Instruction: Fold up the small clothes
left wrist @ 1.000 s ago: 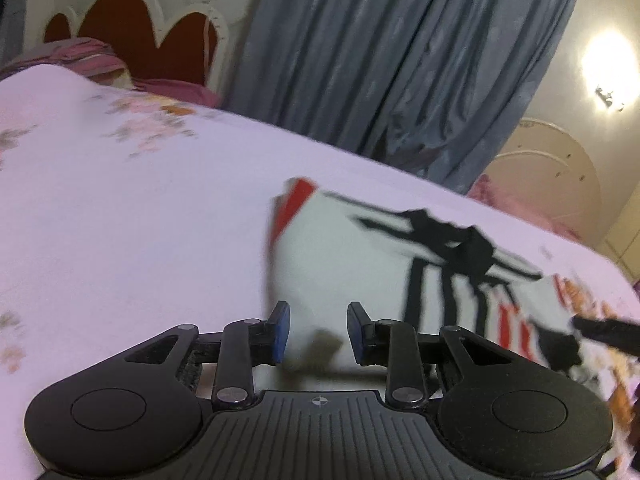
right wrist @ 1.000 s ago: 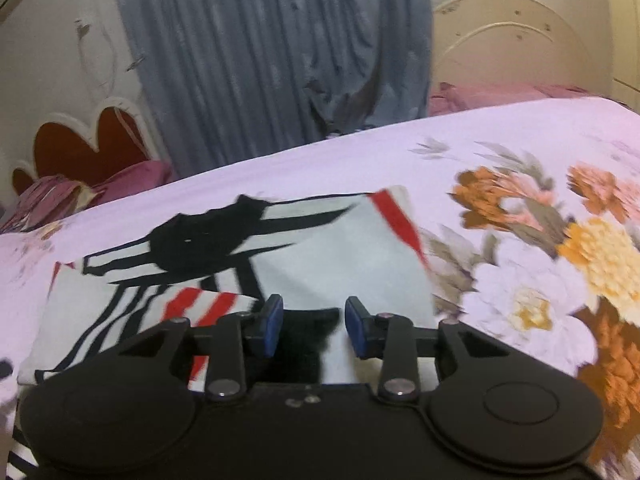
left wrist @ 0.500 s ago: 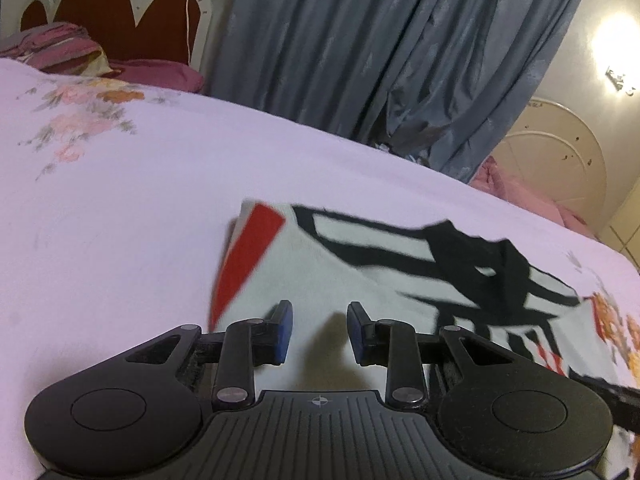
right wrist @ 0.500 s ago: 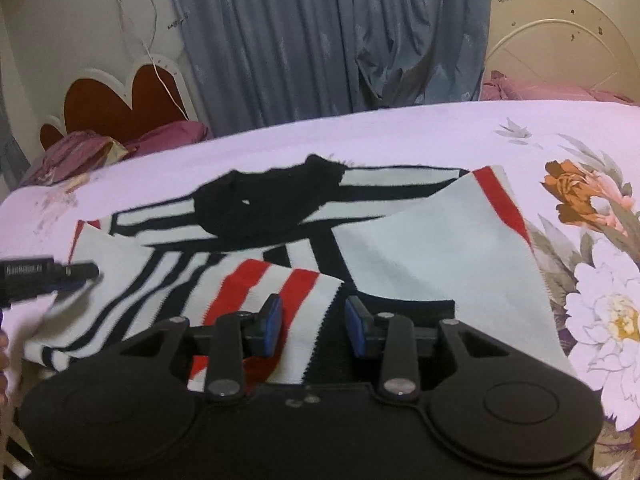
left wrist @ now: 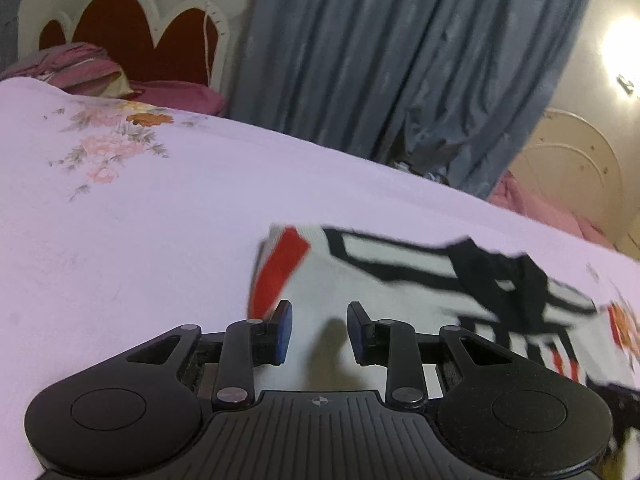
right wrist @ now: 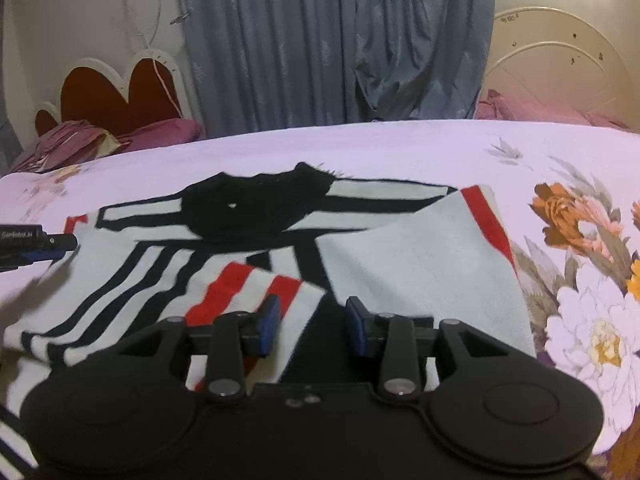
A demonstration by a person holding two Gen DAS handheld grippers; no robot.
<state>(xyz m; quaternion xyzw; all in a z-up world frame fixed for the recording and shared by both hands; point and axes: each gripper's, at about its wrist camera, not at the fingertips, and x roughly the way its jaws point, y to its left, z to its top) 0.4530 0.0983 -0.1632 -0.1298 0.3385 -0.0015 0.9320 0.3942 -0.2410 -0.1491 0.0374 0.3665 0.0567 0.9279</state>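
Note:
A small white knit sweater [right wrist: 400, 264] with black and red stripes and a black collar [right wrist: 256, 208] lies flat on the bed. Its sides are folded in over the front, and a red-striped cuff [right wrist: 248, 284] lies near the bottom. My right gripper [right wrist: 312, 320] hovers open at the sweater's near edge with nothing between its pads. My left gripper [left wrist: 318, 332] is open over the sweater's [left wrist: 360, 280] red-banded left corner and grips nothing. In the right wrist view the left gripper [right wrist: 60, 242] shows at the sweater's left edge.
The bed's lilac floral sheet [left wrist: 120, 240] spreads widely to the left of the sweater, and big printed flowers [right wrist: 592, 320] lie to its right. Pink pillows [left wrist: 80, 68] and a red scalloped headboard [left wrist: 132, 40] stand at the far end. Grey curtains [right wrist: 320, 40] hang behind.
Both grippers have drawn back from the sweater, so the right wrist view now takes in the whole garment. The left gripper has come into that view at the left edge. Both jaw gaps are unchanged.

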